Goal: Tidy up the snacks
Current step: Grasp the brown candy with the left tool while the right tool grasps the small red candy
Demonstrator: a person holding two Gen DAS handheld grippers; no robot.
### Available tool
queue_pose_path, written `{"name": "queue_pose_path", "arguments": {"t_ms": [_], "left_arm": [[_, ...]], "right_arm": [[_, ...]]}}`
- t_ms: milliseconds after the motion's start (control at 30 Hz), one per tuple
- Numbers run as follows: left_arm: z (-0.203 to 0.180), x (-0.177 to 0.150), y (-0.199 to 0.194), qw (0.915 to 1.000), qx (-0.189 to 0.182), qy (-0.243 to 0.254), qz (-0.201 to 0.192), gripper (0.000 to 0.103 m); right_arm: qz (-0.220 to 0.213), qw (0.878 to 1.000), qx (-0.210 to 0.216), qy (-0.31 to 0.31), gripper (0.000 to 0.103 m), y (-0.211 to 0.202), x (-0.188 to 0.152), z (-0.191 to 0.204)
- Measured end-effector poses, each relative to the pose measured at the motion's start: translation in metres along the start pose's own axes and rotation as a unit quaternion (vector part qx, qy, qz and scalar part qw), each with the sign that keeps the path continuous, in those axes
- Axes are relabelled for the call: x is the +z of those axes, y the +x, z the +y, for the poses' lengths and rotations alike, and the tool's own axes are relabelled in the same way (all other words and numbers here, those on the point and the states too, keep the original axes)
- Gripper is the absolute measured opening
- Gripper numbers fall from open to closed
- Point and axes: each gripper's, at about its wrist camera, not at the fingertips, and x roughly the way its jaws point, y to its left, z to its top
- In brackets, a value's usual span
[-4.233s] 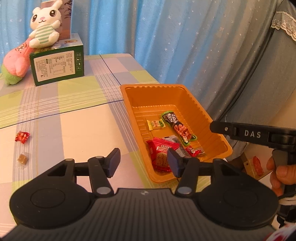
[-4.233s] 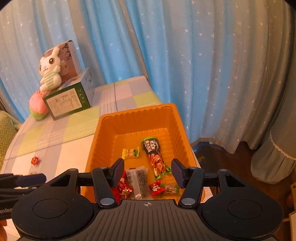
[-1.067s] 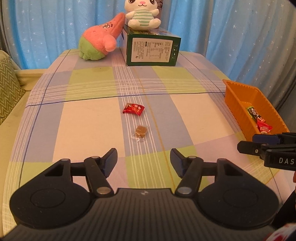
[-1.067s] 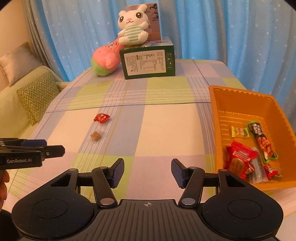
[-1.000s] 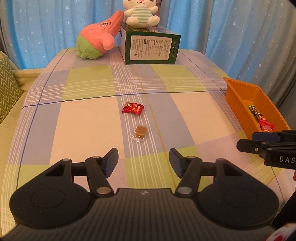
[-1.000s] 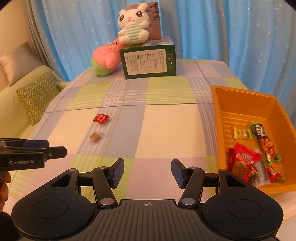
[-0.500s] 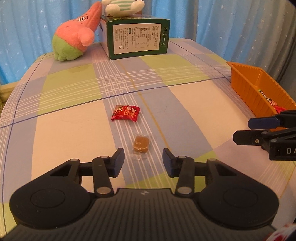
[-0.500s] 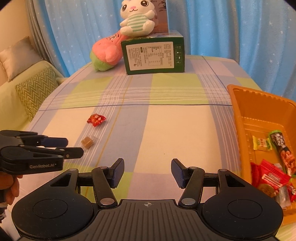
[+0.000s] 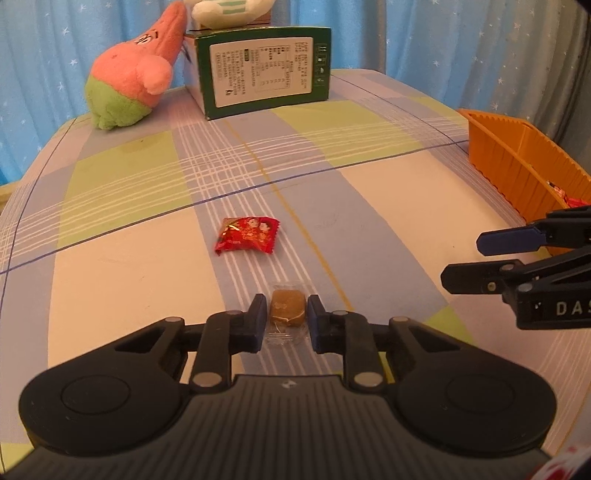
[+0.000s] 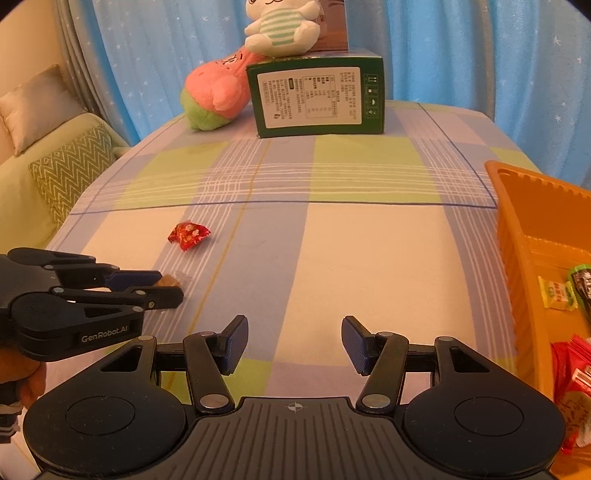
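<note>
Since the earlier frame both grippers have come down and forward over the checked-cloth worktop, away from the orange ribbed plastic tray. The left gripper has just been closing its jaws, which now pinch the brown caramel-like sweet in its clear wrapper, one pad pressed to each side. The sweet lies on the cloth, its crinkled film spreading out under the jaws.

Just beyond the left jaws, apart from the sweet, lies the small red foil snack packet, flat and untouched. Open cloth runs from there to the far edge, where the green cardboard box with a white label and the pink-and-green plush toy stand; a white striped plush sits on the box.

The right gripper hangs with jaws spread and nothing between them, bare cloth ahead. To the right of its jaws the tray sits at the worktop's edge, holding a small yellow-green packet, a dark tubular packet and red wrappers. A sofa with a chevron cushion stands past the left edge.
</note>
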Motion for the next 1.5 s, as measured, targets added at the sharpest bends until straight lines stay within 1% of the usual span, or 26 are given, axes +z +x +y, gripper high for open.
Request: {"name": "queue_pose_path", "arguments": {"t_ms": [133,233,333,433,567,633,900,967,1000,1067,1133,1167,1267,1467,1500], "left_arm": [[0.016,-0.002,-0.008,0.9994,0.015,-0.029,-0.010,0.019],[0.031,-0.003,-0.014,0.9979,0.031,-0.054,-0.020,0.019],[0.047,-0.007,-0.017,0.9956,0.042,-0.082,-0.022,0.019],[0.058,-0.010,-0.017,0.9939,0.049,-0.096,-0.022,0.019],[0.064,-0.013,-0.013,0.9943,0.052,-0.092,-0.013,0.019],[0.064,-0.015,-0.013,0.9952,0.053,-0.081,-0.018,0.020],[0.065,-0.016,-0.013,0.9951,0.049,-0.083,-0.022,0.021],[0.064,-0.016,-0.013,0.9953,0.049,-0.080,-0.022,0.021],[0.064,-0.016,-0.013,0.9953,0.049,-0.080,-0.022,0.021],[0.064,-0.017,-0.014,0.9954,0.048,-0.080,-0.023,0.021],[0.064,-0.017,-0.014,0.9954,0.049,-0.079,-0.024,0.021],[0.064,-0.017,-0.014,0.9954,0.049,-0.078,-0.023,0.021],[0.063,-0.017,-0.013,0.9956,0.051,-0.075,-0.023,0.022],[0.059,-0.016,-0.012,0.9960,0.054,-0.069,-0.020,0.022],[0.059,-0.016,-0.012,0.9958,0.055,-0.070,-0.019,0.020]], "right_arm": [[-0.005,1.000,0.011,-0.012,0.056,0.009,0.008,0.008],[-0.011,0.999,0.032,-0.023,0.056,0.019,0.018,0.017],[-0.021,0.997,0.049,-0.053,0.056,0.031,0.029,0.032],[-0.027,0.994,0.066,-0.086,0.056,0.044,0.037,0.047],[-0.035,0.989,0.087,-0.115,0.056,0.062,0.049,0.060],[-0.034,0.988,0.093,-0.122,0.056,0.072,0.053,0.063],[-0.029,0.980,0.112,-0.159,0.056,0.099,0.063,0.076],[-0.024,0.979,0.114,-0.165,0.051,0.106,0.064,0.078],[-0.019,0.979,0.114,-0.169,0.045,0.110,0.064,0.079],[-0.010,0.978,0.113,-0.177,0.040,0.117,0.063,0.081],[-0.013,0.976,0.106,-0.188,0.030,0.118,0.060,0.082],[-0.014,0.976,0.104,-0.190,0.030,0.117,0.059,0.082],[-0.015,0.981,0.094,-0.172,0.029,0.114,0.056,0.077],[-0.016,0.992,0.080,-0.101,0.029,0.097,0.045,0.061],[-0.016,0.993,0.076,-0.093,0.029,0.094,0.043,0.060]]}}
